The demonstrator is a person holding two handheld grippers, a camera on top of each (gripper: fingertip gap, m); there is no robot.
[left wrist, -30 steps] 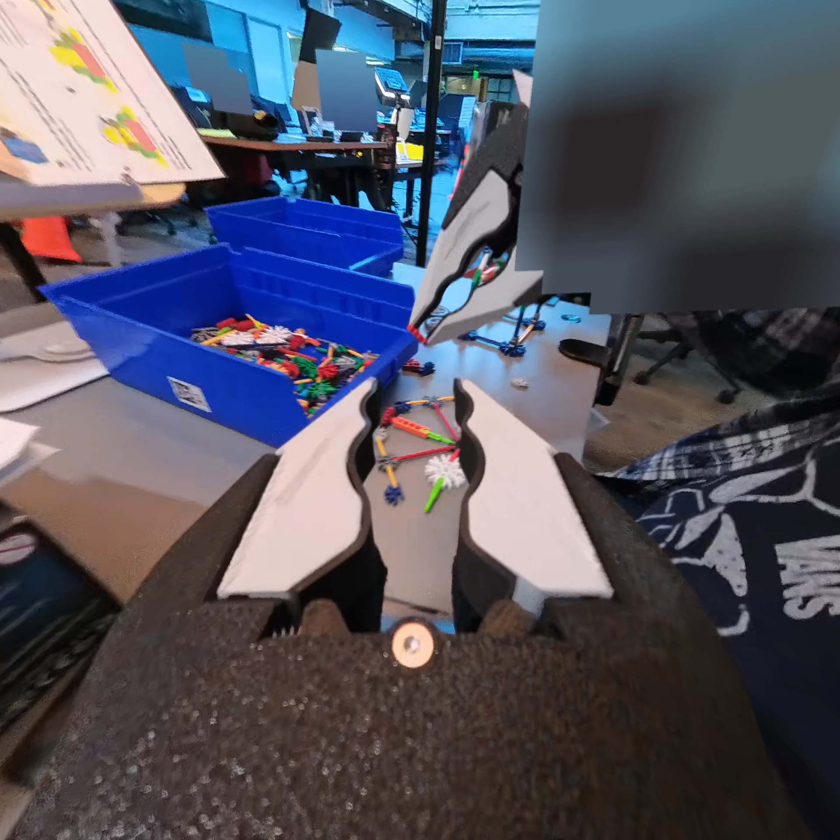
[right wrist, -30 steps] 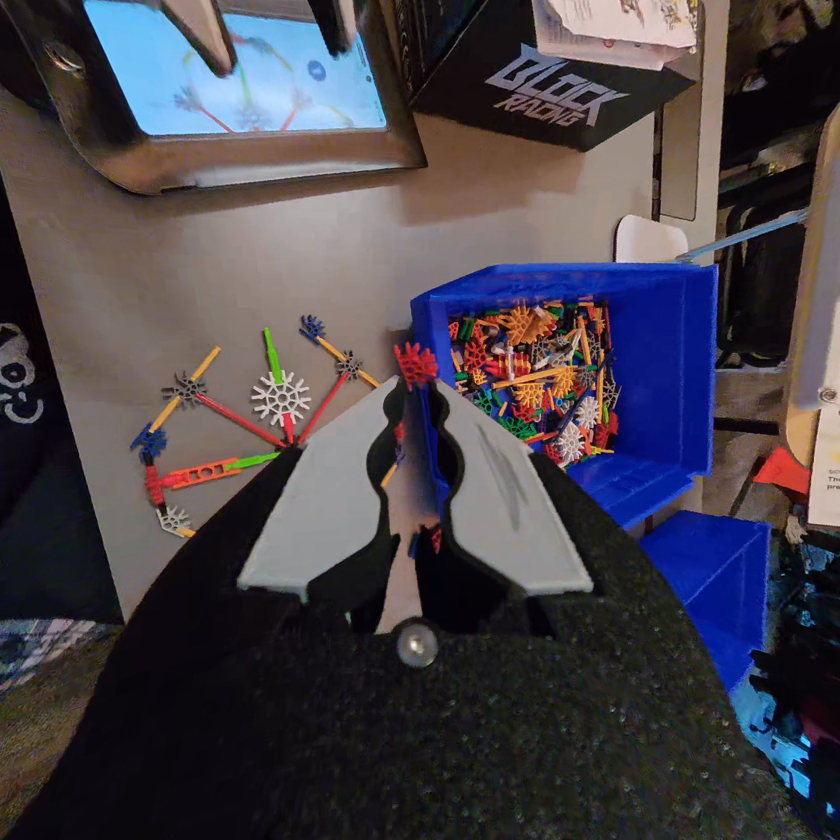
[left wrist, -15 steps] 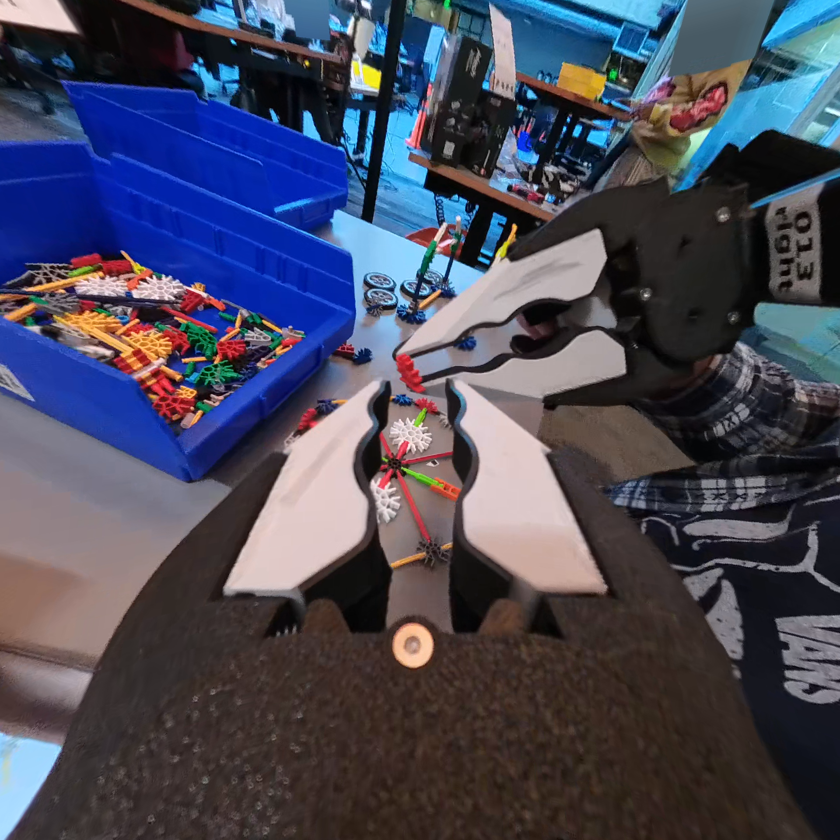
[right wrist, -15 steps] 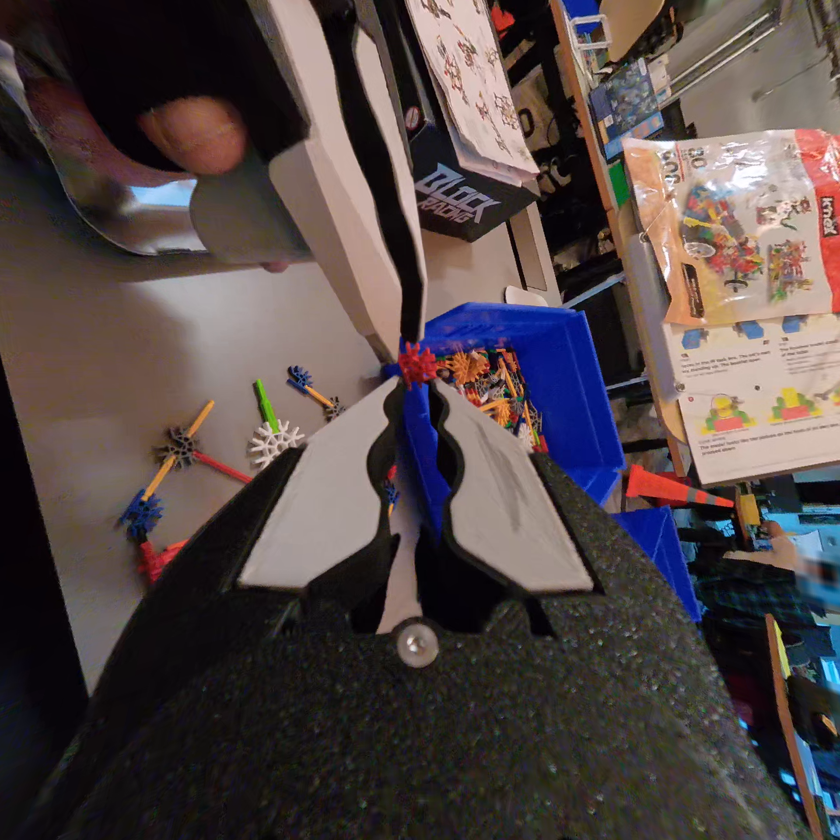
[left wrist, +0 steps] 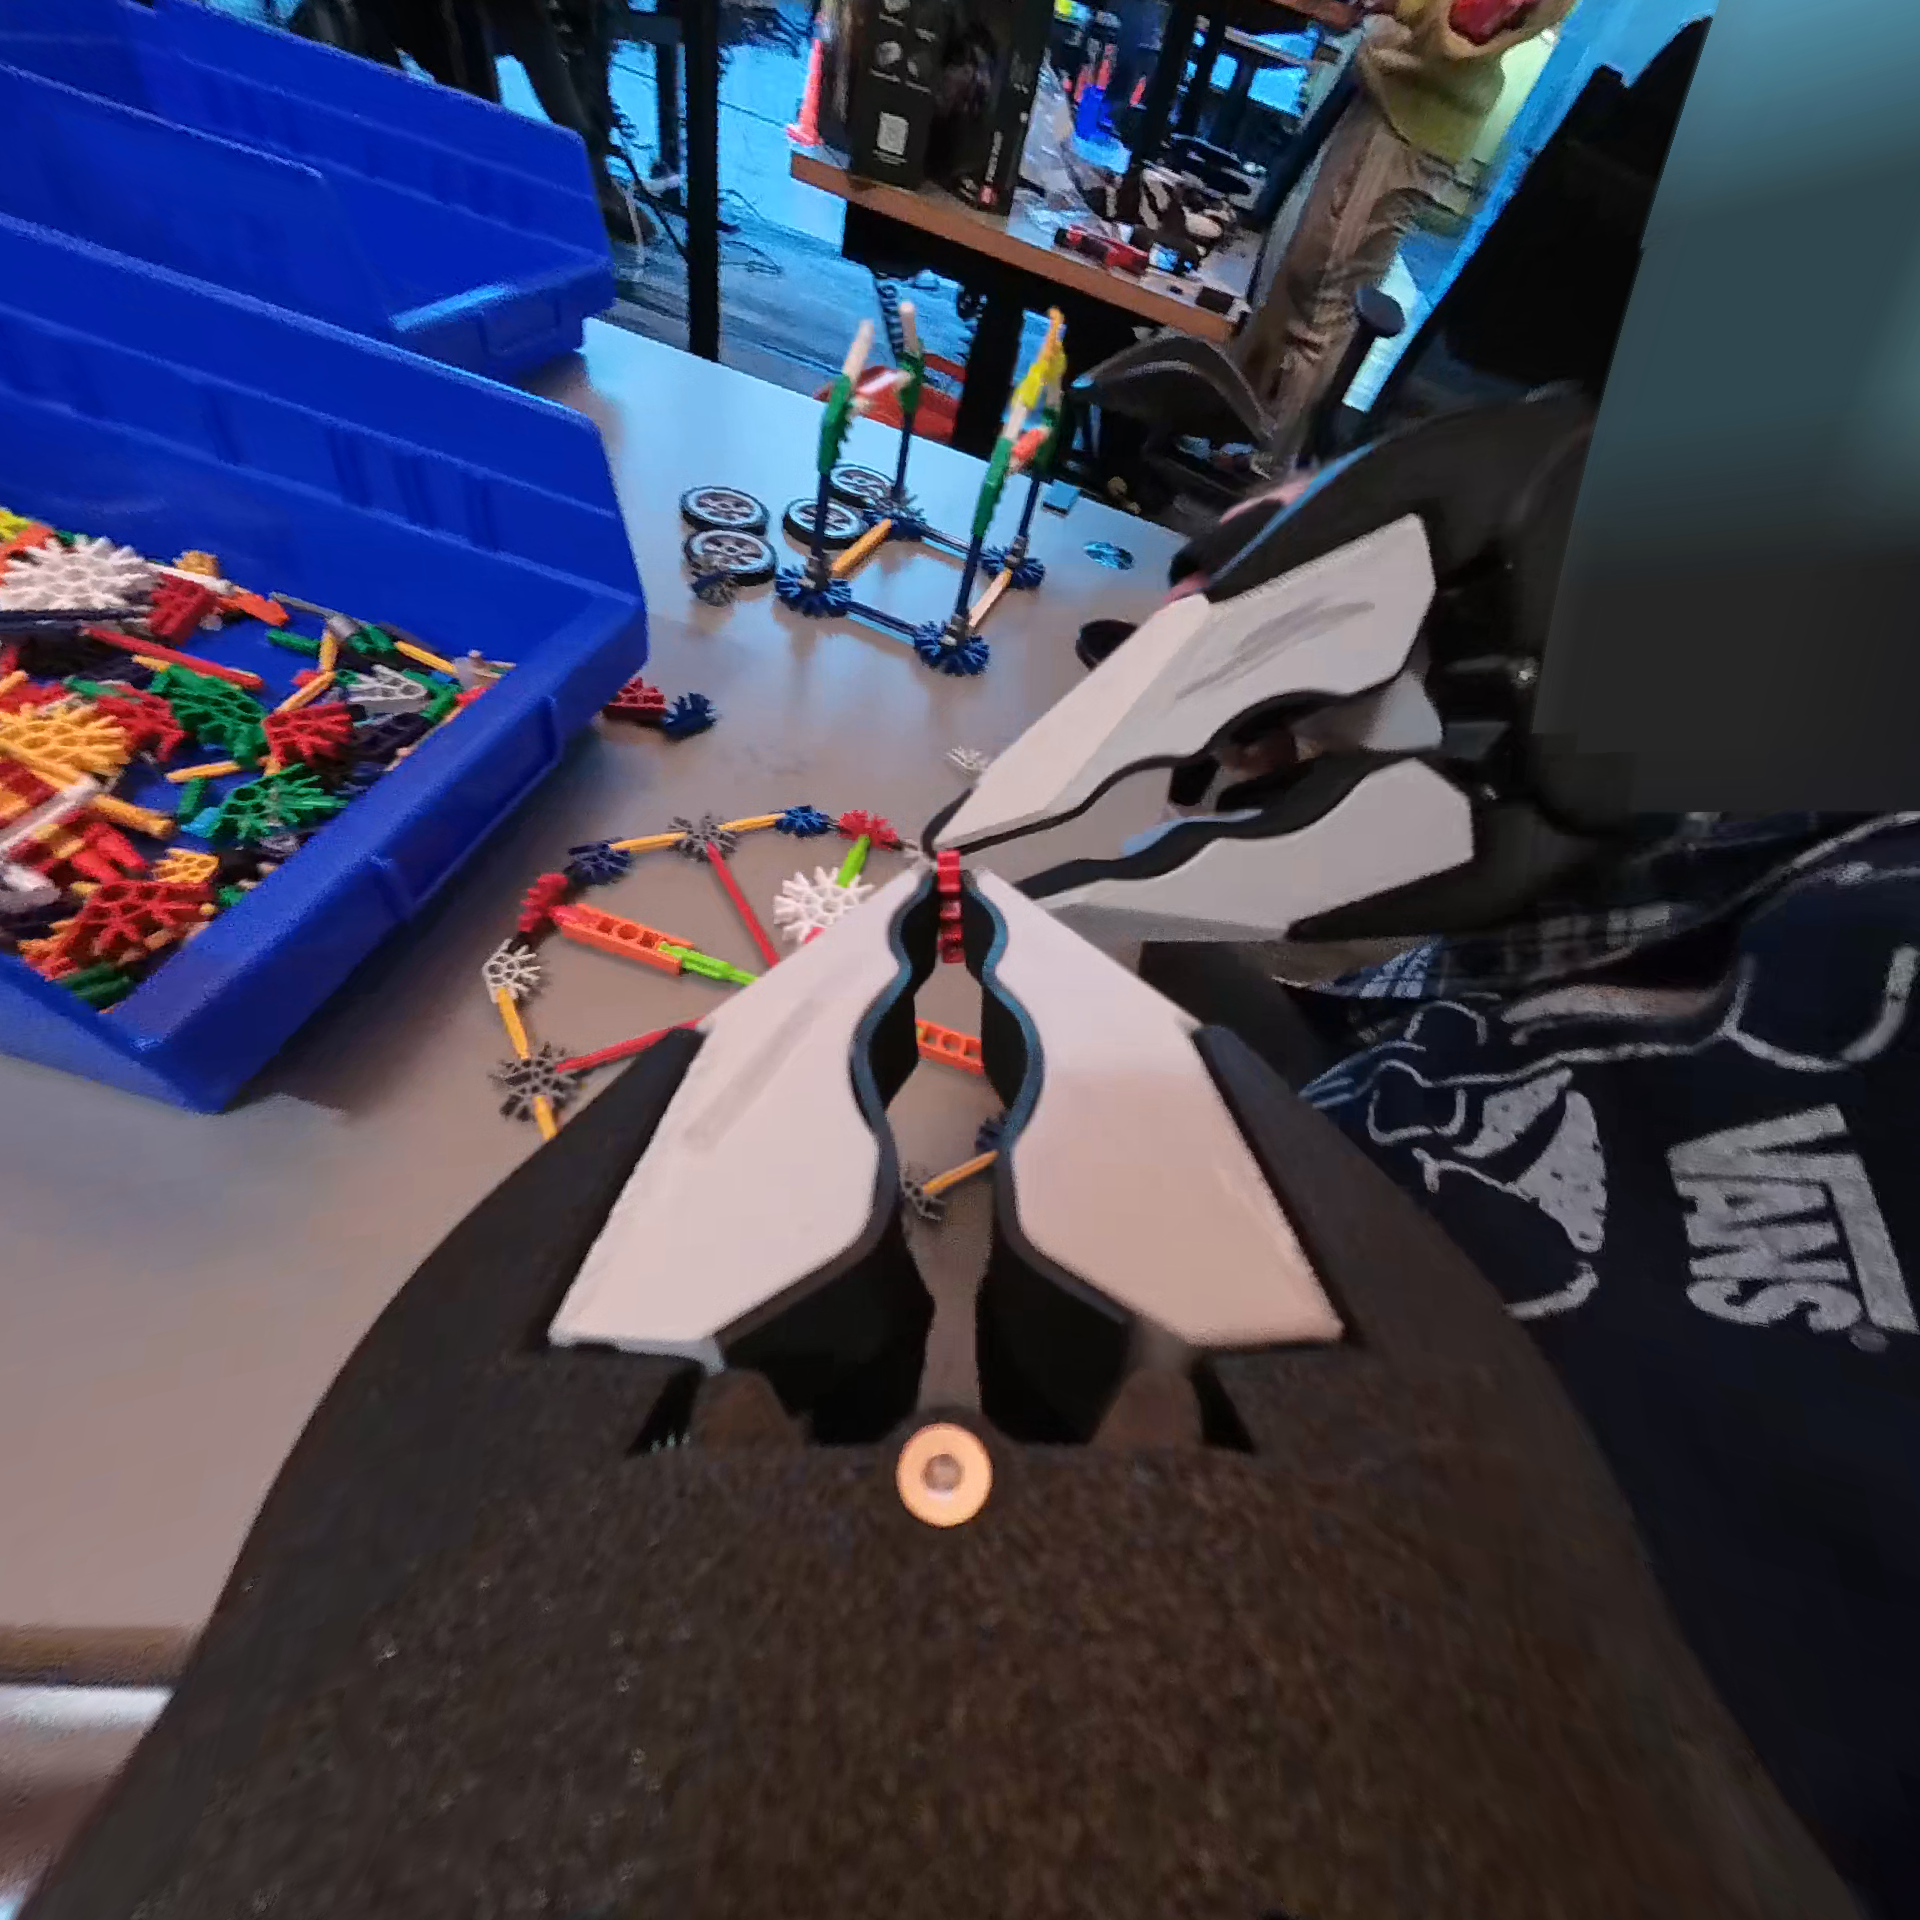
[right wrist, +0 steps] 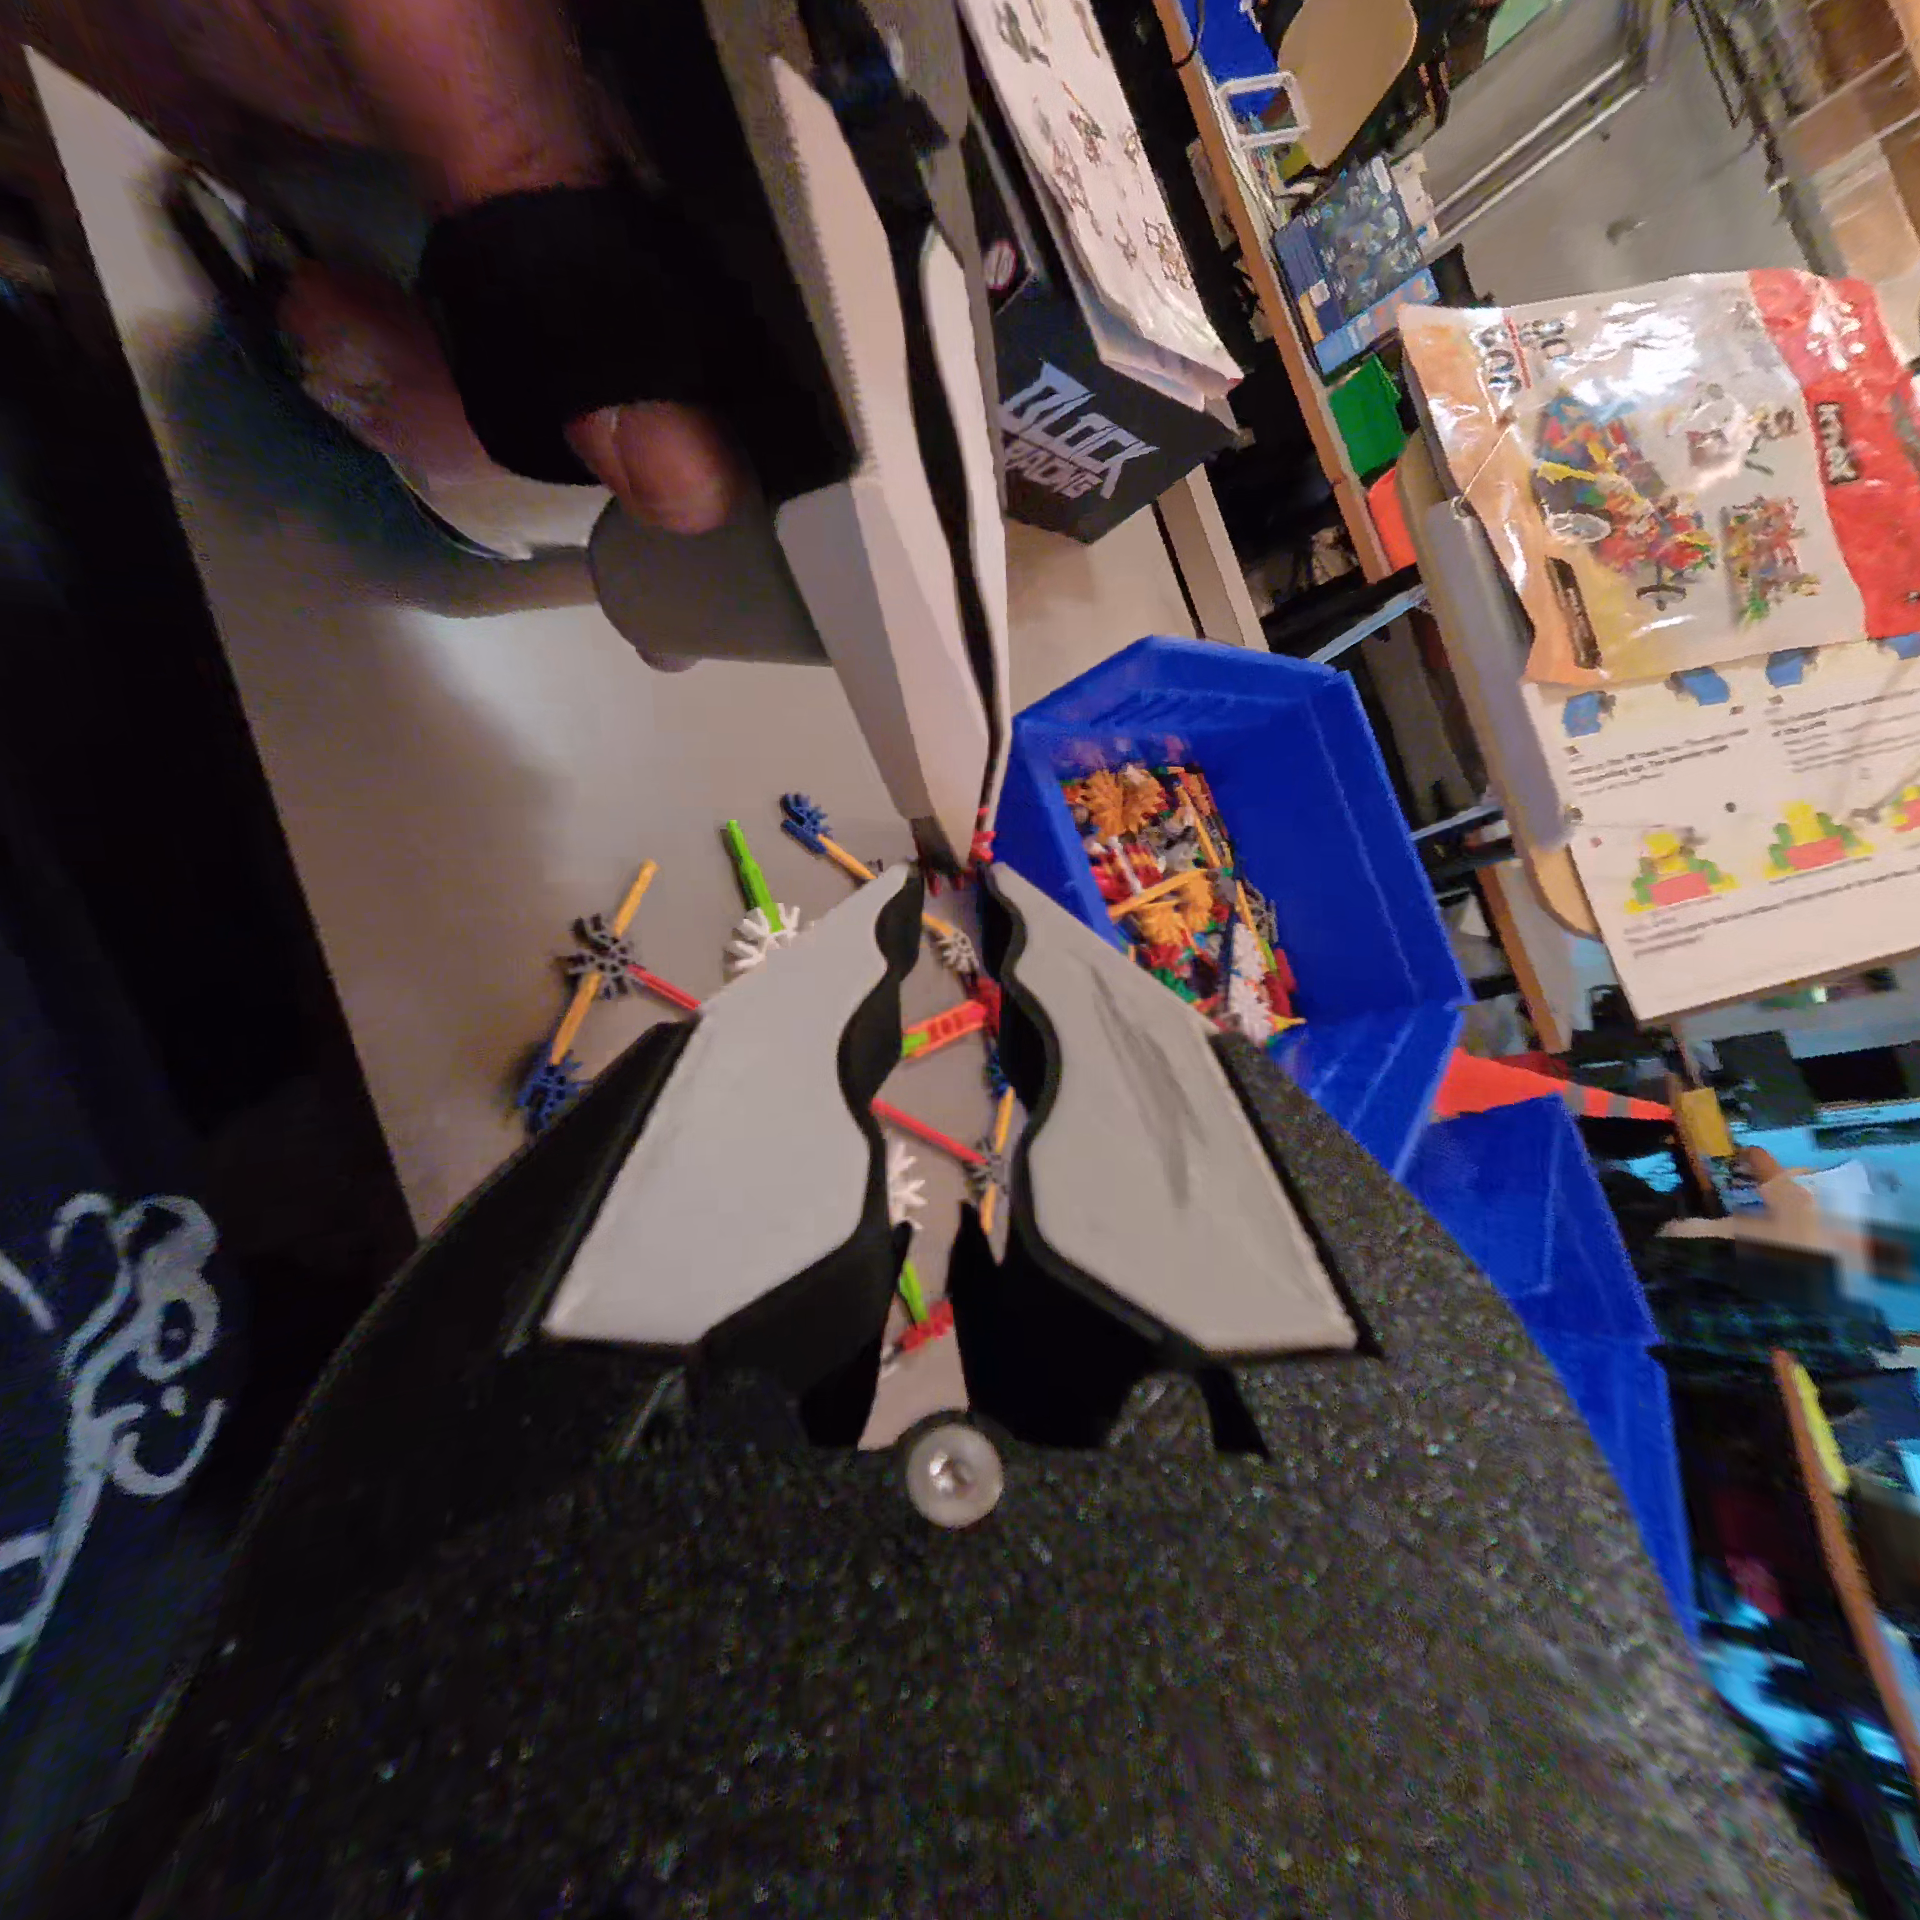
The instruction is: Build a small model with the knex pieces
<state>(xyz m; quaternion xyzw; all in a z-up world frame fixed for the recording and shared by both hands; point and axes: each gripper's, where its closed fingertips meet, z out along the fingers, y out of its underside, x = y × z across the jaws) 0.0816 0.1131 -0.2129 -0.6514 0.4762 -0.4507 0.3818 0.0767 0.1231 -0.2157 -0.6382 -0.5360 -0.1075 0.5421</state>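
Note:
My left gripper (left wrist: 948, 883) is shut on a small red connector (left wrist: 948, 904), held edge-on just above the grey table. My right gripper (right wrist: 951, 873) meets it tip to tip from the right and still pinches the same red connector (right wrist: 932, 881); it also shows in the left wrist view (left wrist: 935, 844). In the right wrist view the left gripper (right wrist: 961, 821) comes down from above. Under both tips lies a flat, wheel-shaped build of rods and connectors (left wrist: 665, 935). A blue bin (left wrist: 343, 966) full of loose coloured pieces stands to the left.
An upright rod frame with small black wheels (left wrist: 914, 561) stands farther back on the table. A second blue bin (left wrist: 312, 208) is behind the first. A black box (right wrist: 1081, 436) and instruction sheets (right wrist: 1714, 831) are at the far side. A person's dark shirt (left wrist: 1662, 1247) is at the right. Less than 4 cm separates the two grippers' tips.
The left gripper swung right and down to the right gripper's tips and closed on the red connector. The right gripper tilted and came lower over the flat build, still holding the connector.

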